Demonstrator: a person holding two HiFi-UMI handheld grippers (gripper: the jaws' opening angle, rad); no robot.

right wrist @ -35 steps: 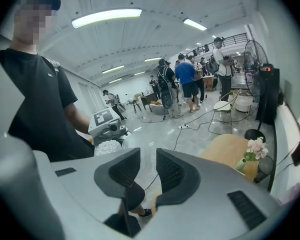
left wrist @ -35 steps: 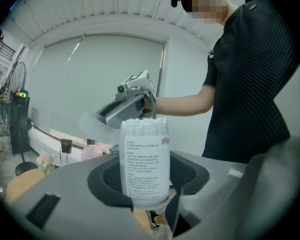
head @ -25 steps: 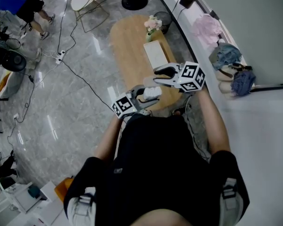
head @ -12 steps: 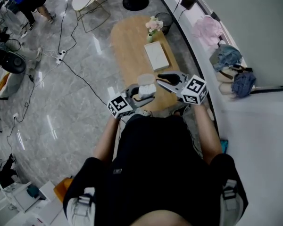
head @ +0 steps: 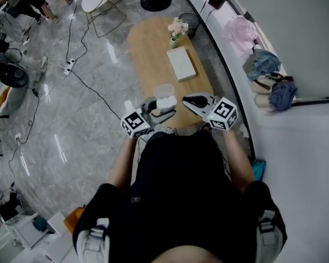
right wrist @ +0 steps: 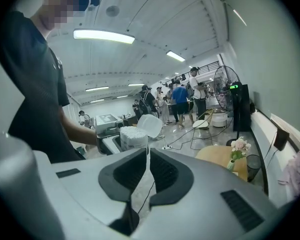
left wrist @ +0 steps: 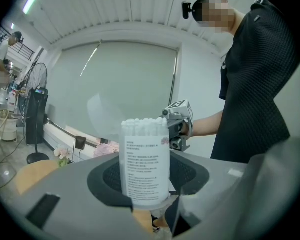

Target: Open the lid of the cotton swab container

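Observation:
My left gripper (head: pixel 156 111) is shut on the cotton swab container (head: pixel 165 104), a clear round tub with a printed label (left wrist: pixel 145 164), packed with white swabs and held upright. Its translucent lid (head: pixel 163 90) is flipped up and back, still hinged to the tub (right wrist: pixel 150 125). My right gripper (head: pixel 191 101) hangs to the right of the container, apart from it. Its jaws are closing with nothing between them, only a narrow slit left (right wrist: pixel 148 154). The right gripper's marker cube (left wrist: pixel 177 109) shows behind the tub.
An oval wooden table (head: pixel 153 53) lies ahead with a white flat box (head: pixel 181 63) and a small flower vase (head: pixel 177 29). Cables (head: pixel 82 84) run over the marble floor at left. Clothes (head: pixel 263 64) lie on the white ledge at right. People stand far off.
The right gripper has come off the lid, moved right and down, and narrowed its jaws. The lid now stands flipped open. Both grippers drew nearer to the person's body.

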